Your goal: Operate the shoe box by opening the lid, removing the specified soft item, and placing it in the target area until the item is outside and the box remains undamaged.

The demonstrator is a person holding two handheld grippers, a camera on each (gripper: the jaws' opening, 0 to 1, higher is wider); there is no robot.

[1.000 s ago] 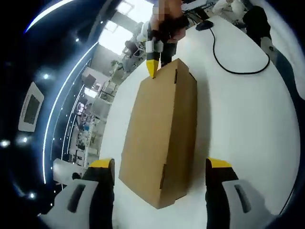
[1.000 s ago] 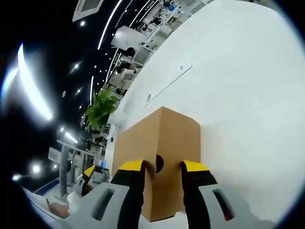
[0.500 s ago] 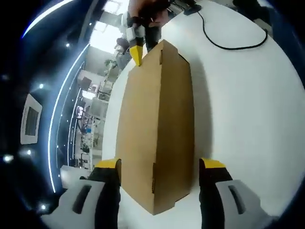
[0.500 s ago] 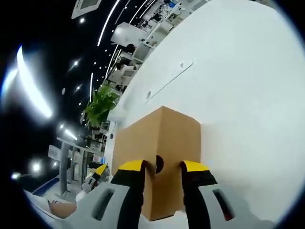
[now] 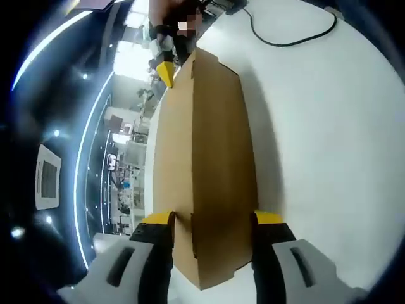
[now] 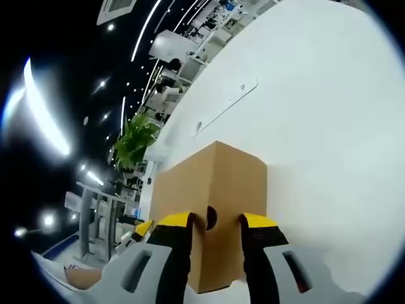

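White table (image 5: 329, 126) under both your grippers, wide and bare around the box. Room beyond is dim, with curved light strips overhead and shelving or workstations off past the table edge. In the right gripper view a green plant (image 6: 135, 142) stands beyond the far end of the box, and a thin flat plate (image 6: 224, 104) is set into the tabletop ahead of your jaws.

A black cable (image 5: 285, 38) loops on the table ahead and to the right of your left gripper (image 5: 212, 221), well apart from the box.

The cardboard shoe box (image 5: 205, 158) lies lid down and closed, running lengthwise straight away from your left gripper. Your left jaws stand apart, one on each side of the near end, at or just beside the cardboard; whether they press it, cannot tell.

Your right gripper (image 6: 215, 221) is clamped on the near end of the box, jaws either side of a round finger hole (image 6: 211, 217). Its yellow tip shows at the box's far end in the left gripper view.

Nothing stands between either gripper and the box.
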